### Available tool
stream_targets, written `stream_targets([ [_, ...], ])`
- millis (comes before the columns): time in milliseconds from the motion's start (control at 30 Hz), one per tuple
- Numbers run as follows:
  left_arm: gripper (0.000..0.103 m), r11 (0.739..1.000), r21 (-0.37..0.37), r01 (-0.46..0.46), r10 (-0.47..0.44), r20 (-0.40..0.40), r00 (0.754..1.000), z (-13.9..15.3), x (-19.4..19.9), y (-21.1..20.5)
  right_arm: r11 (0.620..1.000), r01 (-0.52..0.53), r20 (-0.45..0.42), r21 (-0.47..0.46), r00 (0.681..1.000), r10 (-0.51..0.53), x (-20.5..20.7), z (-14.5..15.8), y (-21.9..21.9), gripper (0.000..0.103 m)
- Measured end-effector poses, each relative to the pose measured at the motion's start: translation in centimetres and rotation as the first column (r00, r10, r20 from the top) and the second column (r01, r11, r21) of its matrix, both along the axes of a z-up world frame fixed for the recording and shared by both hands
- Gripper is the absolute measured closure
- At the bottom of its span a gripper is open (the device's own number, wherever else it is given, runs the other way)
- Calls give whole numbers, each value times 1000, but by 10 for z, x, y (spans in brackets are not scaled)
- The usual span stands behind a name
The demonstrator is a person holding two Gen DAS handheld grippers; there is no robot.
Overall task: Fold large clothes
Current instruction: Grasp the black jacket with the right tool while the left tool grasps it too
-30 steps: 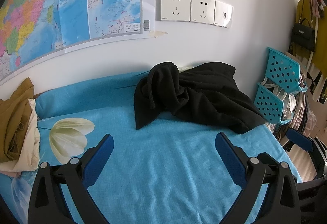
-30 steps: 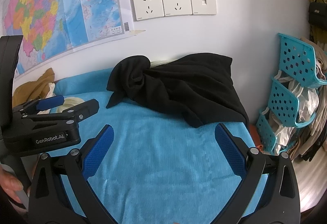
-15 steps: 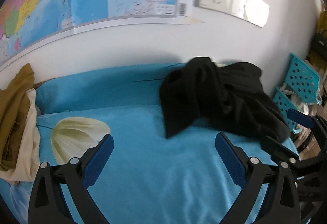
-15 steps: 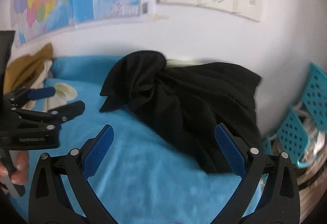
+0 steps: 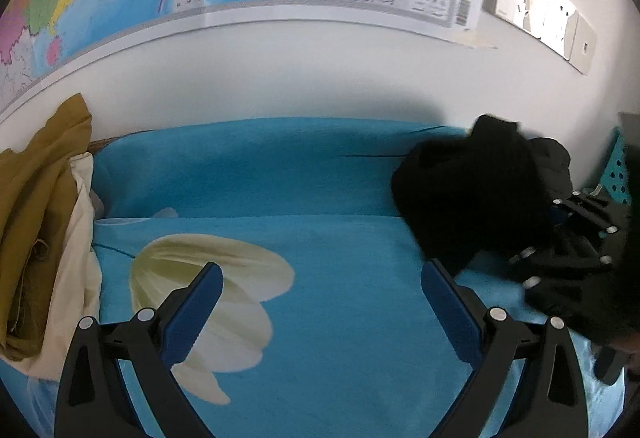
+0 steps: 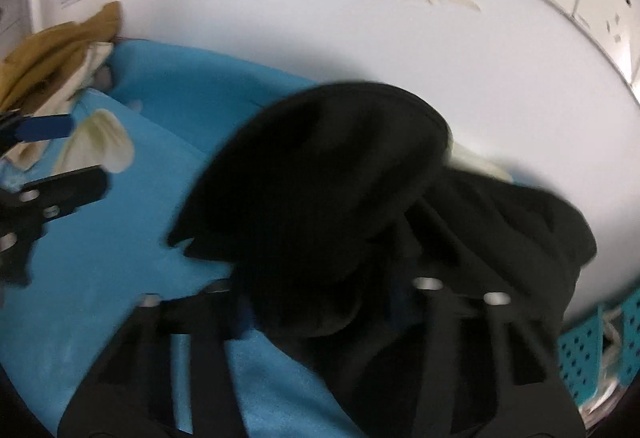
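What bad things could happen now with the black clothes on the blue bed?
The right hand-held gripper is closing into the black garment, which is bunched up, so it might pinch several layers at once and lift a tangle. The garment also lies near the bed's edge by the teal baskets, so a pull that way could perhaps drag it off the blue sheet.

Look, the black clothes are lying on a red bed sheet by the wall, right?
Not quite. The black clothes do lie by the wall, but the bed sheet under them is bright blue with a pale flower printed on it, not red. The left wrist view shows this best.
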State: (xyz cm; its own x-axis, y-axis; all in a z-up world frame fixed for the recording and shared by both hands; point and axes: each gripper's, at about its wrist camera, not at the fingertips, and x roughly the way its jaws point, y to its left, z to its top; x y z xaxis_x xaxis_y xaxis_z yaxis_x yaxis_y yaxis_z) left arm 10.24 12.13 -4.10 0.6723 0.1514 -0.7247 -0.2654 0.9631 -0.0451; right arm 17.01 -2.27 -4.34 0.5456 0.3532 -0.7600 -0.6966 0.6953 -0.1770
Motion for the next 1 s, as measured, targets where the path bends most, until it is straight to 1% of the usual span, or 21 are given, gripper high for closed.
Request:
stream_targets([
  [67, 7, 1000, -2, 1, -1, -8, 1000, -2, 4, 5, 1000, 19, 40, 20, 999, -19, -6, 12, -10, 89],
  [133, 7, 1000, -8, 13, -13, -10, 1000, -4, 9, 8, 994, 37, 70, 100, 997, -44, -10, 33, -31, 91],
  [167, 7, 1000, -12, 25, -26, -7, 1000, -4, 12, 9, 988, 59, 67, 142, 995, -69, -10, 43, -42, 91],
  [233, 7, 998, -18, 62, -62, -2, 998, -5, 21, 7, 972, 68, 39, 224, 996, -79, -4, 65, -64, 92],
  [333, 7, 994, 8, 106, -106, -6, 994, -7, 35, 0, 966, 64, 68, 252, 994, -83, -8, 78, -74, 92],
  [400, 7, 991, 8, 135, -135, 1, 991, -7, 41, -4, 956, 57, 24, 287, 997, -67, -8, 84, -83, 91],
  [433, 7, 988, 4, 157, -157, 0, 988, -7, 44, -7, 957, 55, 11, 285, 998, -61, -5, 82, -86, 91],
  [500, 7, 984, 1, 178, -178, 1, 984, -8, 48, -12, 973, 61, 27, 221, 997, -69, -4, 70, -80, 88],
  [533, 7, 981, -6, 193, -193, -3, 981, -9, 52, -14, 978, 48, -1, 201, 999, -49, -2, 63, -77, 86],
  [600, 7, 981, 0, 192, -192, -7, 981, -9, 58, -17, 988, 40, -25, 151, 999, -37, 1, 51, -70, 71],
  [633, 7, 980, -4, 199, -199, -6, 980, -10, 59, -18, 991, 23, -41, 133, 999, -17, 2, 45, -65, 66],
  [700, 7, 980, 3, 199, -199, -13, 980, -12, 62, -19, 991, 4, -97, 135, 995, 9, 7, 38, -51, 32],
  [733, 7, 980, 6, 200, -200, -13, 980, -13, 61, -19, 991, -1, -112, 136, 994, 17, 9, 35, -50, 26],
  [767, 7, 980, 9, 201, -200, -14, 980, -14, 60, -19, 993, -16, -127, 119, 991, 31, 13, 32, -42, 24],
  [800, 7, 980, 11, 197, -197, -17, 980, -14, 61, -20, 994, -19, -133, 105, 991, 33, 16, 30, -37, 28],
  [833, 7, 981, 11, 191, -191, -21, 981, -15, 62, -19, 994, -13, -135, 108, 991, 27, 20, 28, -32, 35],
  [867, 7, 982, 9, 189, -188, -22, 982, -18, 66, -24, 993, -27, -160, 112, 986, 45, 24, 27, -27, 59],
  [900, 7, 983, 6, 186, -185, -26, 982, -19, 68, -22, 994, -30, -156, 101, 987, 45, 24, 27, -24, 88],
  [933, 7, 984, 8, 181, -180, -27, 983, -19, 70, -21, 995, -28, -131, 95, 991, 40, 22, 31, -24, 93],
  [967, 7, 983, 7, 181, -181, -25, 983, -19, 70, -20, 994, -32, -115, 103, 992, 44, 21, 37, -25, 95],
  [1000, 7, 982, 6, 186, -186, -21, 982, -19, 71, -19, 992, -40, -72, 124, 996, 49, 15, 51, -30, 96],
])
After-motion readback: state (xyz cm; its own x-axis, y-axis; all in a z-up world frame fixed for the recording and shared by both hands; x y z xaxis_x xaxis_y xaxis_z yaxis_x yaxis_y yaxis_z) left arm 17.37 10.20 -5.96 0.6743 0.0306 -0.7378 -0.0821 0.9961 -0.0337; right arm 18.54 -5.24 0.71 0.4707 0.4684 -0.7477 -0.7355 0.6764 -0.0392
